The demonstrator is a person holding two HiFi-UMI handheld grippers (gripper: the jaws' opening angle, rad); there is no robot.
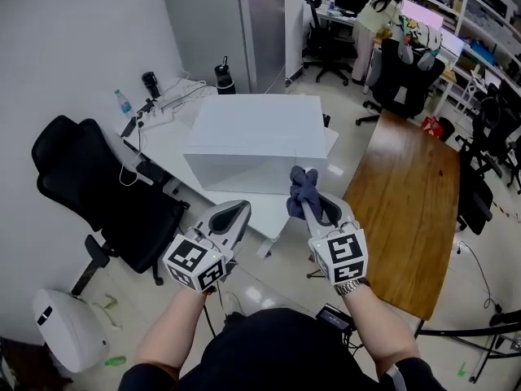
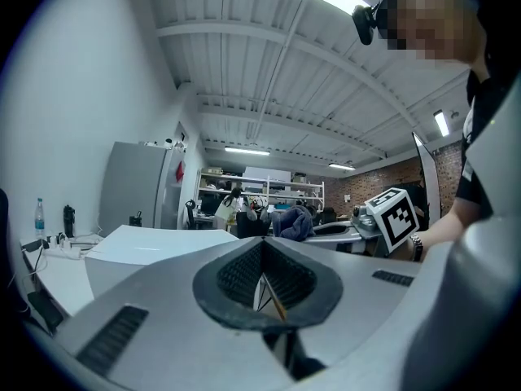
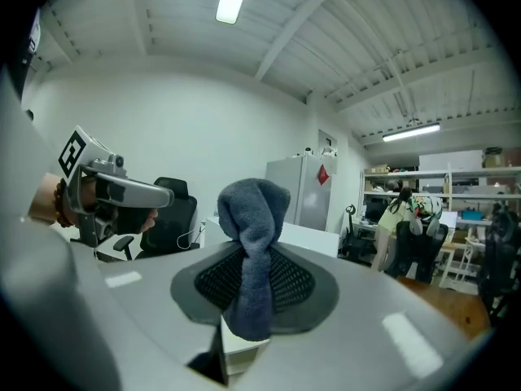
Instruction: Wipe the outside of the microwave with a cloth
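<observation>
Pictured at centre, on a white table (image 1: 175,149): the microwave (image 1: 252,141), a plain white box, its door side not identifiable from here. Not yet touched by the cloth (image 1: 304,187), a dark blue-grey wad held up just short of the box's near face. Pinched at its middle between the narrowly set pads of the right gripper (image 1: 309,208), with a rounded bunch standing above them and a tail hanging below. Probably gripped that way to present a soft lump to the surface. Aimed roughly level at the microwave, consistent with a first pass over the front or the top. Just to the left: the left gripper (image 1: 232,216), jaws pressed together on nothing, apparently kept out of the way as a spare. Judged to be the approach, with no wiping begun.

Around the table: a black office chair (image 1: 89,190) at the left corner, a small bottle (image 1: 122,101) and a dark flask (image 1: 225,76) along the far edge, a grey refrigerator (image 1: 236,23) behind. To the right, just beside the white table, a long wooden table (image 1: 407,210). Farther back, a person (image 1: 374,19) at cluttered desks. Nothing between cloth and microwave. Only the chair and the wooden table likely to hem in a reach round the sides.
</observation>
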